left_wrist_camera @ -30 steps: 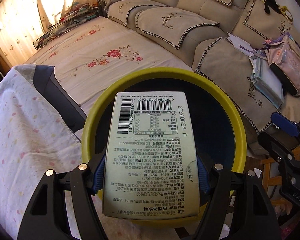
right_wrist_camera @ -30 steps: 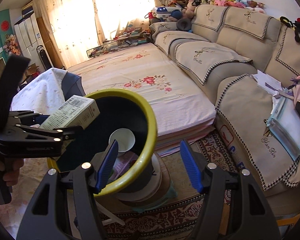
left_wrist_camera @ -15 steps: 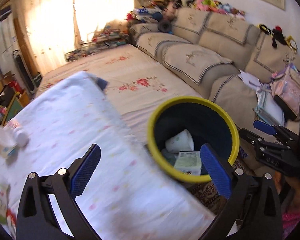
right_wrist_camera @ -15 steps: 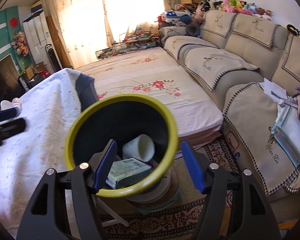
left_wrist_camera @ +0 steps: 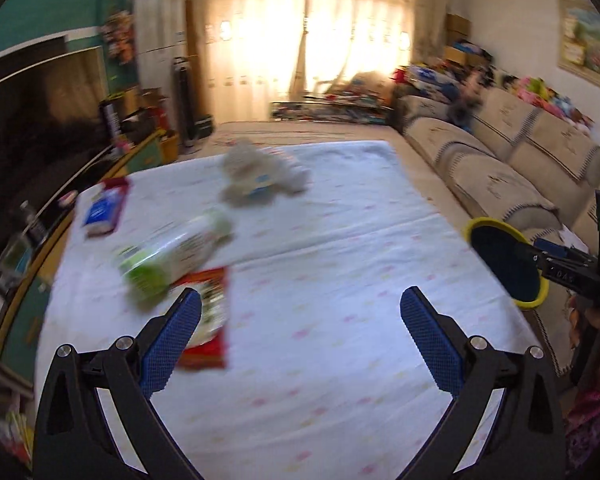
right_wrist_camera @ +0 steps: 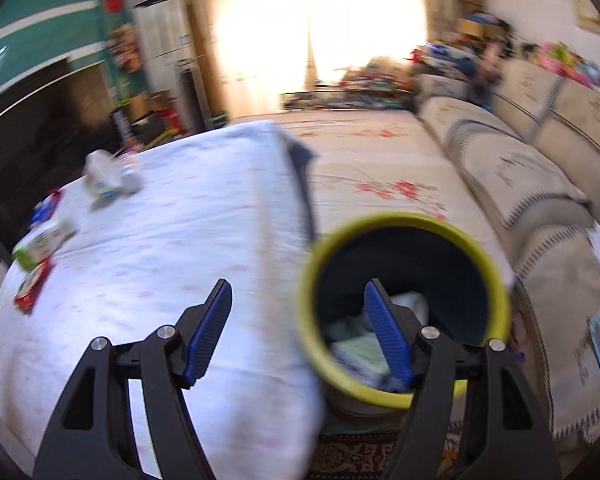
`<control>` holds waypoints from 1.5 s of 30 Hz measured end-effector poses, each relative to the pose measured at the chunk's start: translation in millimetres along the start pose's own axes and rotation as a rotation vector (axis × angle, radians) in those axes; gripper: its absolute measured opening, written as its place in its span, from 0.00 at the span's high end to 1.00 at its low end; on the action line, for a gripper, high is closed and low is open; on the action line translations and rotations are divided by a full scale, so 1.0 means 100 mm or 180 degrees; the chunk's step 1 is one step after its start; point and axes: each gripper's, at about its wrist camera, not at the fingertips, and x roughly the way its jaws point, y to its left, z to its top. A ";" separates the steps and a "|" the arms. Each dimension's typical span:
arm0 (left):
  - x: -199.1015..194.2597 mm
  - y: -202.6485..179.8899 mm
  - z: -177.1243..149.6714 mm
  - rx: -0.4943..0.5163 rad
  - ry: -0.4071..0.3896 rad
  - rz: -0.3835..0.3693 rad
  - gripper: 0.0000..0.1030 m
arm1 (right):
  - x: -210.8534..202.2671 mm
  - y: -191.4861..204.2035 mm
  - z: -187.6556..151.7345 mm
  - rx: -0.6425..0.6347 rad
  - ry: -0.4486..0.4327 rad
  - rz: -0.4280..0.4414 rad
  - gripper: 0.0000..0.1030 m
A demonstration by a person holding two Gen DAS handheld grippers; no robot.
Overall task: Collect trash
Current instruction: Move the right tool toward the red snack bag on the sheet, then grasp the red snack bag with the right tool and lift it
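My left gripper (left_wrist_camera: 300, 296) stands wide open and empty above the white tablecloth (left_wrist_camera: 340, 260). Ahead of its left finger lie a green-and-white carton (left_wrist_camera: 168, 256) and a red packet (left_wrist_camera: 210, 320). Farther off are a blue-and-red packet (left_wrist_camera: 104, 210) and a crumpled paper wad (left_wrist_camera: 260, 180). The yellow-rimmed bin (left_wrist_camera: 470, 228) is off the table's right edge. My right gripper (right_wrist_camera: 297, 286) is open and empty, its right finger in front of the bin (right_wrist_camera: 404, 220). Inside the bin lie a pale carton (right_wrist_camera: 360, 352) and a white cup (right_wrist_camera: 412, 302). The picture is motion-blurred.
A beige sofa (left_wrist_camera: 500, 168) runs along the right. A floral mattress (right_wrist_camera: 380, 160) lies between sofa and table. A dark TV unit (left_wrist_camera: 32, 120) borders the table's left side. A patterned rug (right_wrist_camera: 352, 452) is under the bin.
The left gripper let the carton go into the bin, opened wide and swung left over the table. The right gripper also swung left, its view moving from the bin toward the table.
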 end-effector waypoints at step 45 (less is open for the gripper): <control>-0.37 1.74 -0.81 -0.0751 0.0054 0.0469 0.05 | 1.03 3.47 -0.16 -0.1172 0.0724 0.0759 0.62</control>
